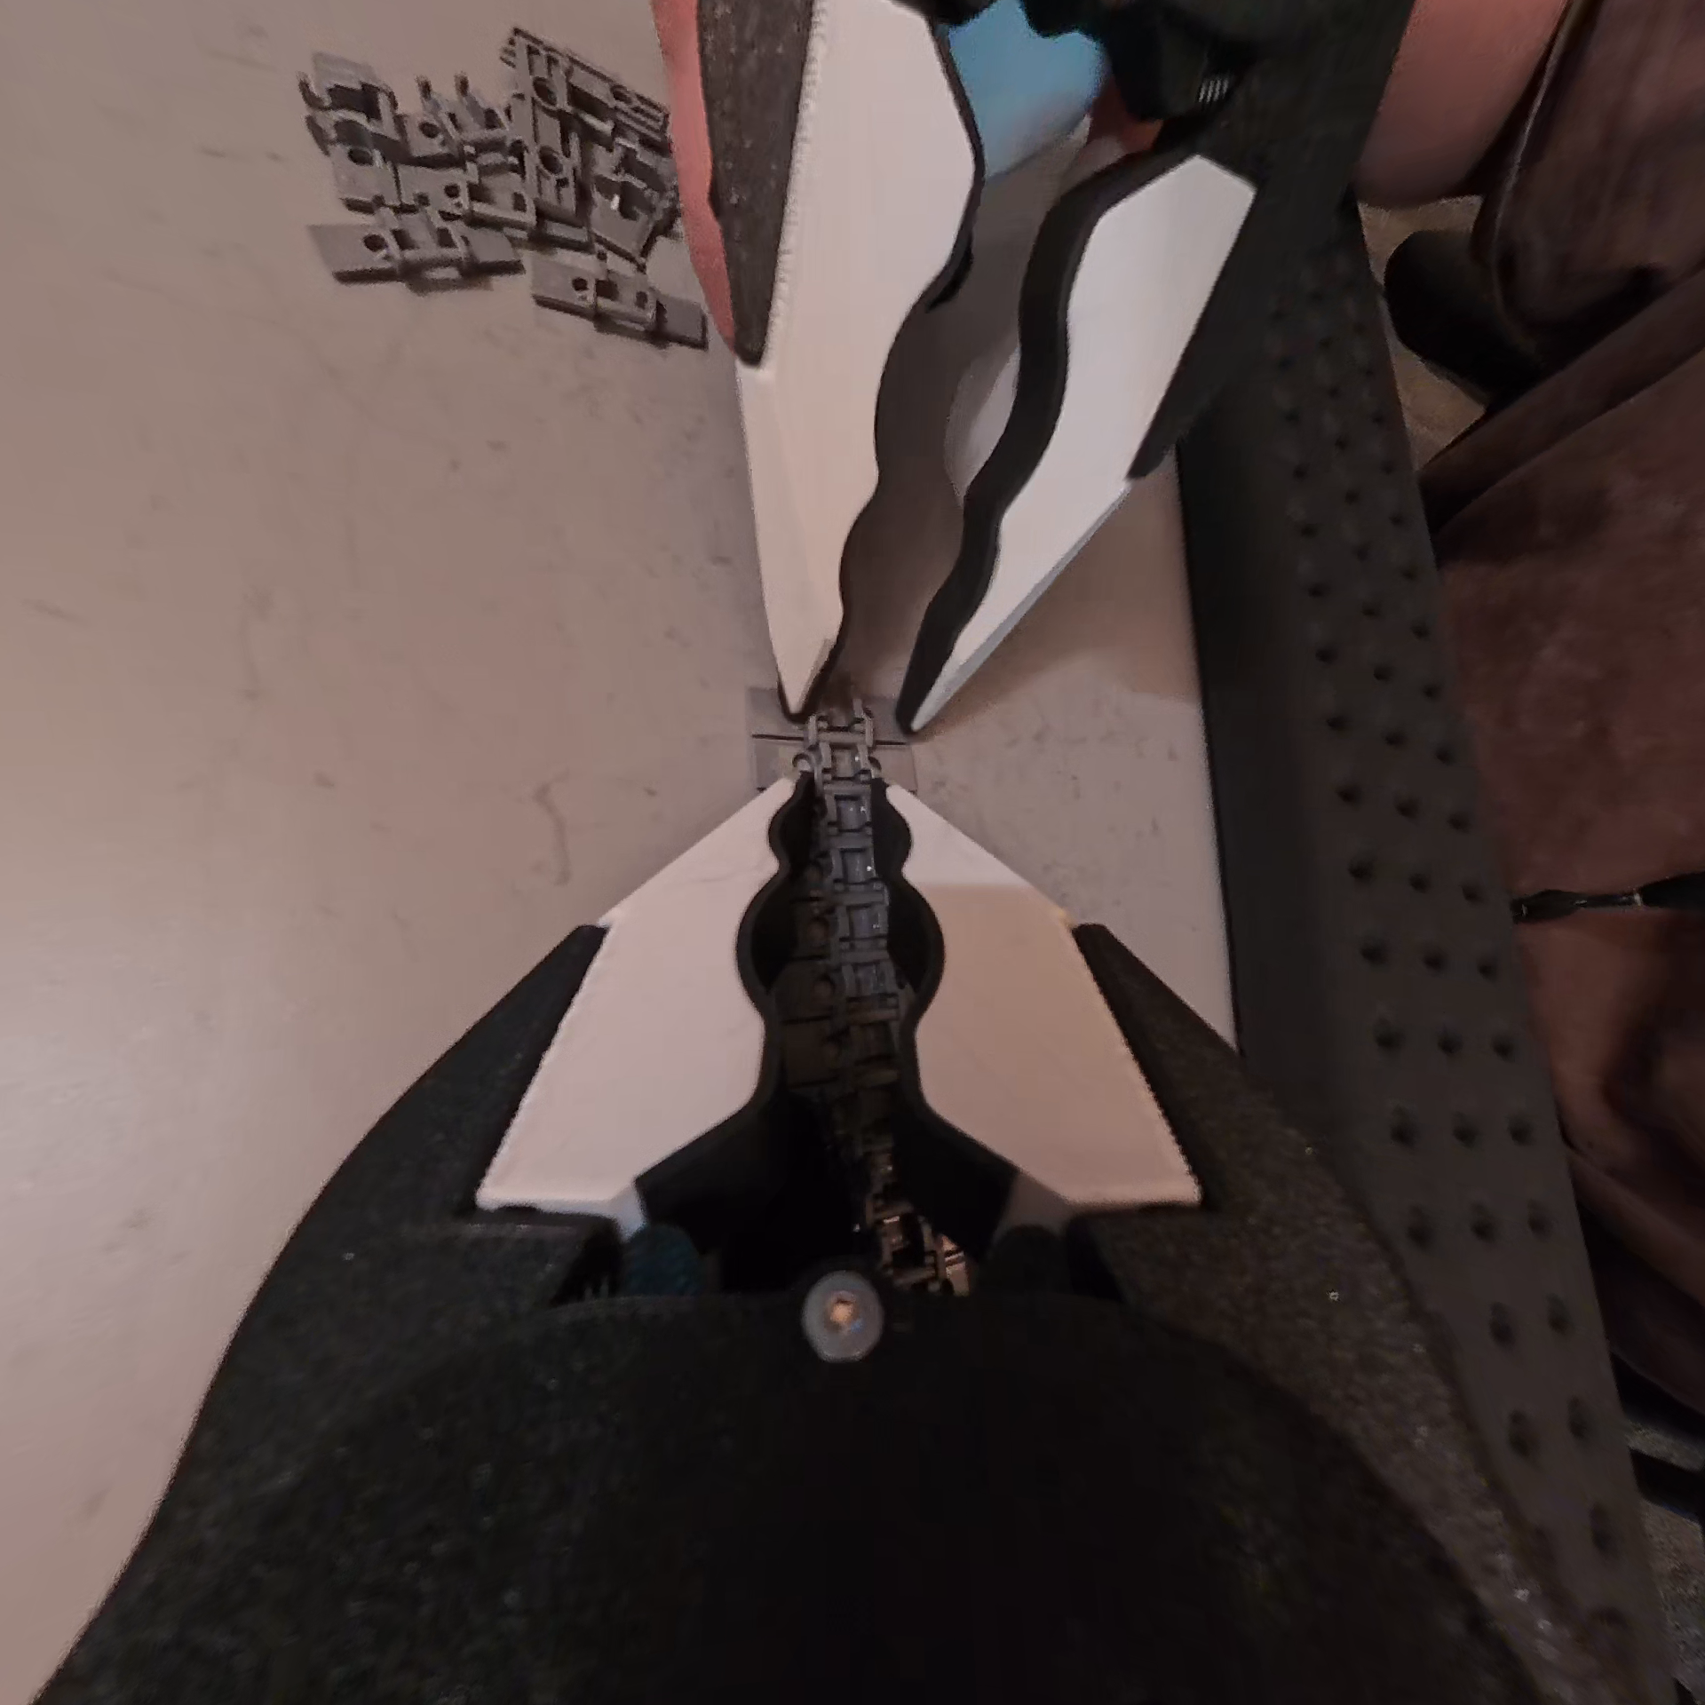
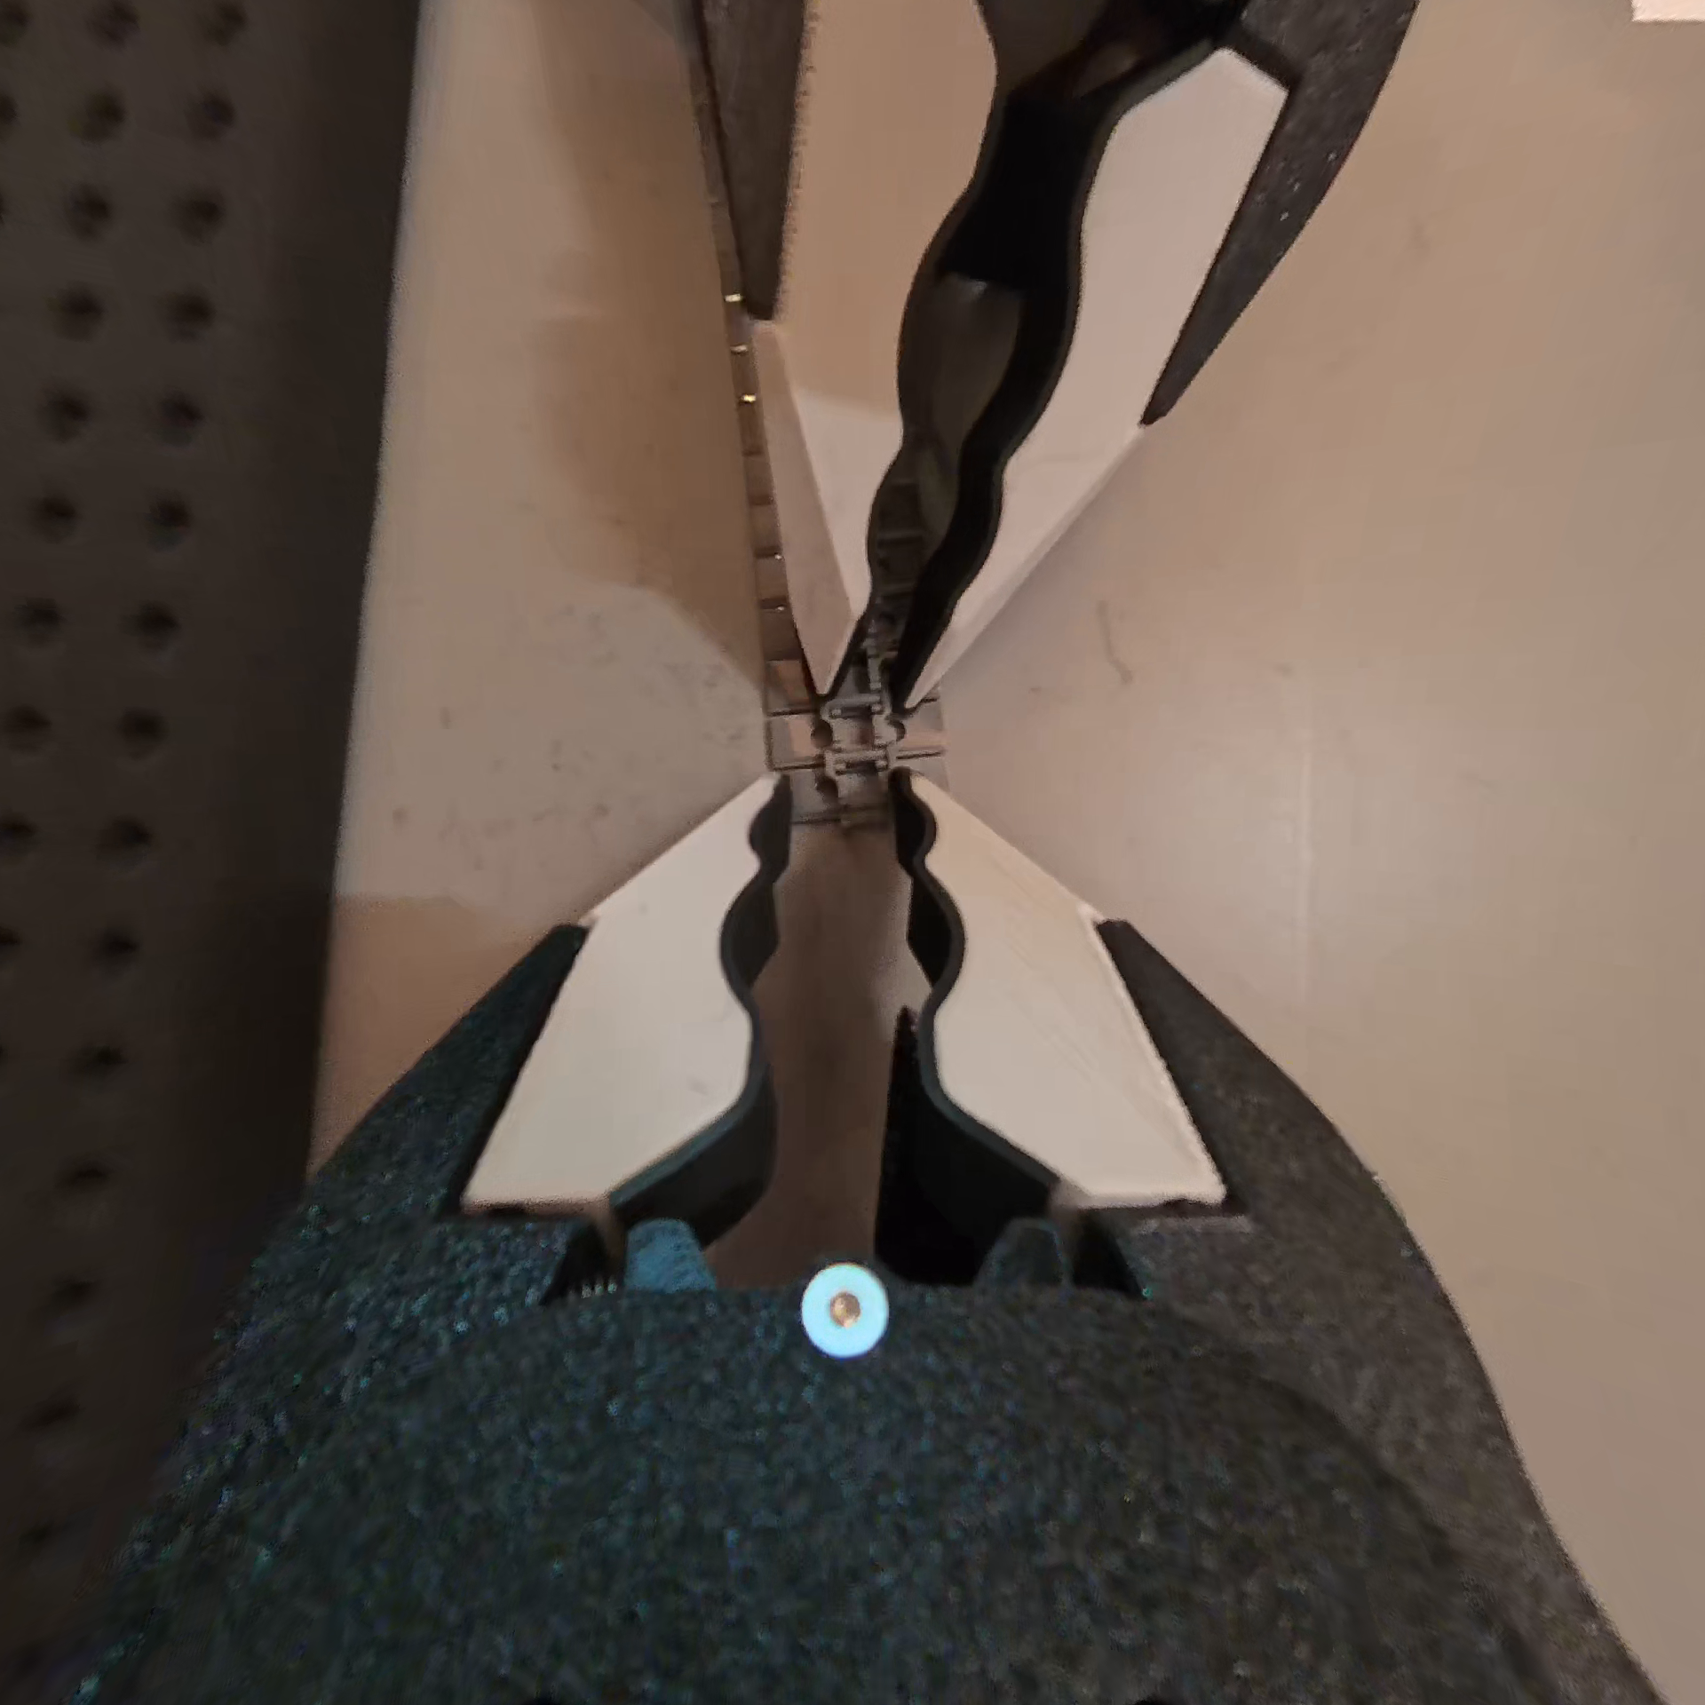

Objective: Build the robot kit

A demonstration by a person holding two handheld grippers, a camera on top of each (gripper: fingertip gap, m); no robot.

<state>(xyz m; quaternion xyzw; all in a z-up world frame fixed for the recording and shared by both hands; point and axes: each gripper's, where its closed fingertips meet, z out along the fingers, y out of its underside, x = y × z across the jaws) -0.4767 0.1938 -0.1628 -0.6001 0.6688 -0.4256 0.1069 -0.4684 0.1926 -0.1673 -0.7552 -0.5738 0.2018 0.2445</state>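
A dark grey linked chain [image 1: 844,886] runs up the centre of the left wrist view, clamped between the left gripper [image 1: 838,784] fingers. At its far end, a flat grey link [image 2: 853,752] sits mid-frame on the beige table [image 1: 277,738]. The right gripper [image 2: 844,784] stands slightly apart around it. A pile of grey links [image 1: 498,184] lies upper left, and a black perforated panel [image 1: 1338,738] runs down the right.
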